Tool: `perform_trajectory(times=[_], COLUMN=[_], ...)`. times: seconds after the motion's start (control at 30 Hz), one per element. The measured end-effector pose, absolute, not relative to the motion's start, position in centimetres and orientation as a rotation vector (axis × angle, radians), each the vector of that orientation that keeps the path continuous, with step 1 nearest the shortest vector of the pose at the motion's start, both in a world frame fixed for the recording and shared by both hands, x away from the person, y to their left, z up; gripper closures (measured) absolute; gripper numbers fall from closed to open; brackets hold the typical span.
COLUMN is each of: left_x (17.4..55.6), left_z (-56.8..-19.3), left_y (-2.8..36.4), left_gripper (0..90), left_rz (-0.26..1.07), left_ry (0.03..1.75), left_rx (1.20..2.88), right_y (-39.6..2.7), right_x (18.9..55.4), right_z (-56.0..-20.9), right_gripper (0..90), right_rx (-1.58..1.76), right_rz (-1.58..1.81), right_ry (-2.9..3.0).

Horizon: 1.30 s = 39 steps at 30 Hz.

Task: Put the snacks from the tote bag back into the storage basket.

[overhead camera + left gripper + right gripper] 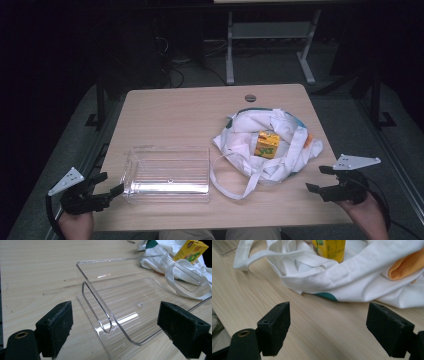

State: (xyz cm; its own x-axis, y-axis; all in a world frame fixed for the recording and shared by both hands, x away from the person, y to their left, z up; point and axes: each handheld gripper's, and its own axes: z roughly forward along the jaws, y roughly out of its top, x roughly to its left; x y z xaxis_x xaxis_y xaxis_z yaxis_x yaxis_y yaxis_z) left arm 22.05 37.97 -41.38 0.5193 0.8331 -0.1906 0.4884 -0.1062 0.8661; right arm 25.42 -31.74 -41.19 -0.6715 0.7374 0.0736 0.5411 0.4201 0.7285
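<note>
Juice carton, one only, yellow, stands upright inside the one white cloth bag, which lies crumpled on the right half of the wooden bench. One clear plastic bin lies to the left of the bag, near the front edge, and it holds nothing. One loop strap of the bag rests on the bench just beside the bin.

Two grippers are counted. The left hand-held gripper is at the near left corner, its jaws wide apart and gripping nothing, close to the bin's left end. The right hand-held gripper is at the near right edge, also spread wide with nothing between the jaws, near the bag but apart from it.

The right gripper view shows an orange lining and a green patch under the bag fold. The left gripper view shows the handle slot in the bin's near end wall.
</note>
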Motion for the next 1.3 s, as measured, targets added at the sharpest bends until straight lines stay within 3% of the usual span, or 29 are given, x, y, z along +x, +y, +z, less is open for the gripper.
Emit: perform_trajectory(times=[1.3], left_x=[21.9], left_z=[-41.3], left_y=[38.1], left_gripper=[12.8], left_rz=[0.42], left_ry=[1.116], left_rx=[1.736], right_y=[-28.6], right_x=[31.8], right_z=[-35.7], right_gripper=[14.5], right_rx=[0.996], right_rz=[1.019], right_ry=[2.547])
